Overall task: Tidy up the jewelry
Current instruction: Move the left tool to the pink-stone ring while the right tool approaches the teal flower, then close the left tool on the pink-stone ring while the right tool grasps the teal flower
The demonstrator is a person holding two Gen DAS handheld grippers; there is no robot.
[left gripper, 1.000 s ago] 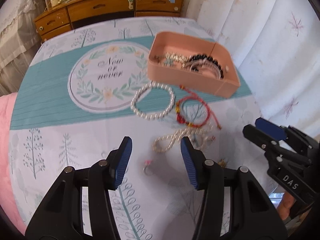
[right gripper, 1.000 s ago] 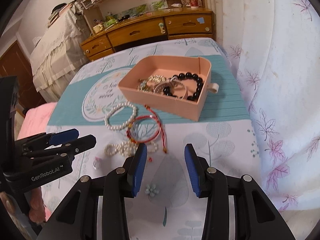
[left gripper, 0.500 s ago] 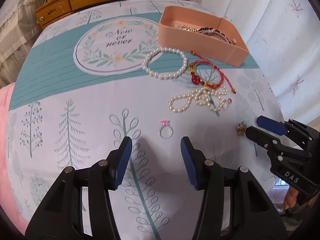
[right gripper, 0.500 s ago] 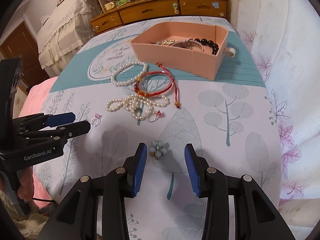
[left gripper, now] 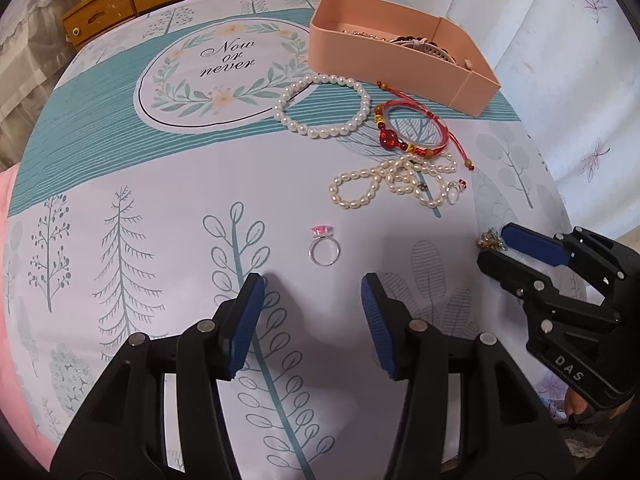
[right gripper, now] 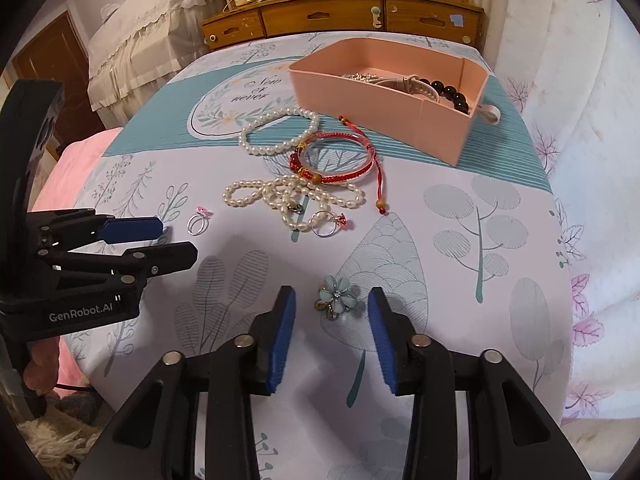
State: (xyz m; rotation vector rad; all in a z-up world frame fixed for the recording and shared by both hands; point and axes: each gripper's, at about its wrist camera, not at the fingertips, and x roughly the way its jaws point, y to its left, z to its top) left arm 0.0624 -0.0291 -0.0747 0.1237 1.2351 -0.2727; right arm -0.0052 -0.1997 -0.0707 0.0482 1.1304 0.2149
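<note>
My left gripper (left gripper: 312, 292) is open just above the cloth, with a silver ring with a pink stone (left gripper: 324, 248) lying just ahead of its fingertips. My right gripper (right gripper: 332, 304) is open, its jaws on either side of a pale blue flower brooch (right gripper: 336, 298). A pink box (right gripper: 400, 116) at the far right holds a black bead bracelet (right gripper: 452, 94) and other pieces. In front of it lie a round pearl bracelet (left gripper: 324, 106), a red cord bracelet (left gripper: 412, 132), a tangled pearl strand (left gripper: 396, 184) and a second ring with a red stone (right gripper: 326, 222).
The table carries a printed cloth with a teal band and a "Now or never" wreath (left gripper: 224, 72). A wooden dresser (right gripper: 340, 16) stands behind the table. A white curtain (right gripper: 580, 80) hangs at the right, and pink fabric (right gripper: 60, 184) lies at the left edge.
Both grippers have come down and forward toward the cloth. The pink-stone ring now lies near the left fingertips and the flower brooch sits between the right jaws. Both stayed open.
</note>
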